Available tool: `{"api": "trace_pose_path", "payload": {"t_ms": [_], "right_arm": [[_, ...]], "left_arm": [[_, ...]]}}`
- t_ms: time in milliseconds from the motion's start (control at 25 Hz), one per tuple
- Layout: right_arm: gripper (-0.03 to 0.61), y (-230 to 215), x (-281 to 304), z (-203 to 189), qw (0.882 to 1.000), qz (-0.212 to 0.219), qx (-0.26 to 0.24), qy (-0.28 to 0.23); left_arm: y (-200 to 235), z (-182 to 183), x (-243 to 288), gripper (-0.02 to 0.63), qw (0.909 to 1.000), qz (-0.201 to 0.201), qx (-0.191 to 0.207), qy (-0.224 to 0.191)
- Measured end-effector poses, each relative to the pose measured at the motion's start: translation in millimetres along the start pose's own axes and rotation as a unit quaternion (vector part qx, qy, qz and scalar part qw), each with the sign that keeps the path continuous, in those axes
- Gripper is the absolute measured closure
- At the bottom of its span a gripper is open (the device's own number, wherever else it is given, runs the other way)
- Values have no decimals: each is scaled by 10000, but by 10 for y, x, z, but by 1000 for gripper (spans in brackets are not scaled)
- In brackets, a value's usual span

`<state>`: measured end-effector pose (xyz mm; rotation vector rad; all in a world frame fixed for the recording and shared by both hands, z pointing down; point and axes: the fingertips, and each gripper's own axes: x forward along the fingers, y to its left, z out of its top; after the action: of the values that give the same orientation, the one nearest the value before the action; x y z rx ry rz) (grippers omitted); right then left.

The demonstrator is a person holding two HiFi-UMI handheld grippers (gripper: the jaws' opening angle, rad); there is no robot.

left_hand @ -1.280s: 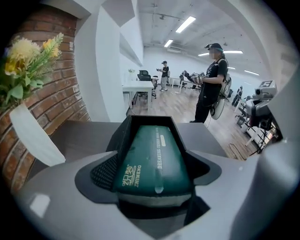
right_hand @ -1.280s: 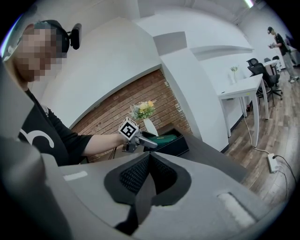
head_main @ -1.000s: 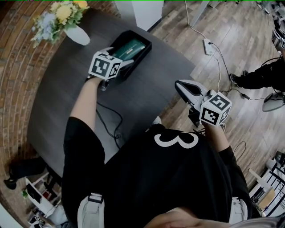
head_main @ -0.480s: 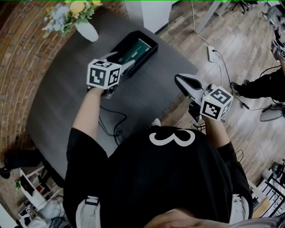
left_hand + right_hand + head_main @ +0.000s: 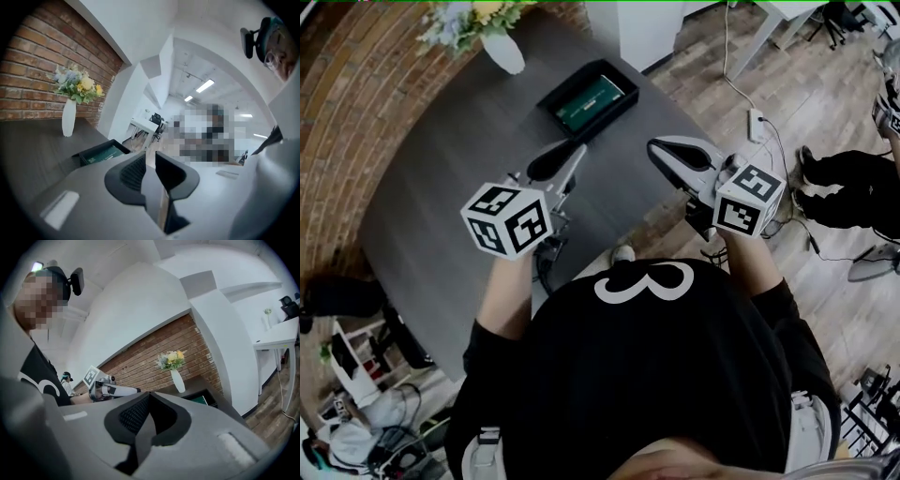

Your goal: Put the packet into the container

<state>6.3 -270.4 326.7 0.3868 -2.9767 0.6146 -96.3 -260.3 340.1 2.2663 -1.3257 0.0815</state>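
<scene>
The green packet (image 5: 586, 101) lies flat inside the black container (image 5: 620, 97) at the far side of the dark table (image 5: 441, 169). My left gripper (image 5: 567, 155) hovers above the table, well short of the container, and its jaws are closing with nothing between them. In the left gripper view a thin slit still shows between the pads of the left gripper (image 5: 151, 157), and the container (image 5: 93, 152) sits ahead to the left. My right gripper (image 5: 666, 150) hangs off the table's right edge, shut and empty. The right gripper view shows the right gripper (image 5: 149, 404) with its pads touching.
A white vase of flowers (image 5: 502, 47) stands on the table beyond the container. A brick wall runs along the left. A power strip (image 5: 757, 122) and cables lie on the wood floor at right, near another person's legs (image 5: 853, 178).
My left gripper has pulled back from the container toward me and its jaws have come nearly together. The packet stays in the container. The right gripper has barely moved.
</scene>
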Motion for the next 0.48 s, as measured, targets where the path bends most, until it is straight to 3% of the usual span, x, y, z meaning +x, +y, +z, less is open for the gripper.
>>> {"api": "trace_pose_path", "payload": {"t_ms": [80,200,480], "right_arm": [[577,111,1,38,9998,195,-73,25],[577,260,-56,62,9990,419,-159,15],[577,424,-199,-18,9972,733,-149,28]], "left_arm": [[-139,25,-126,612,9991,77,-338,-229],[-360,-30,-263,603,9971,101,-621,-423],[-678,-148,-335,603,9969,319,-222,-690]]}}
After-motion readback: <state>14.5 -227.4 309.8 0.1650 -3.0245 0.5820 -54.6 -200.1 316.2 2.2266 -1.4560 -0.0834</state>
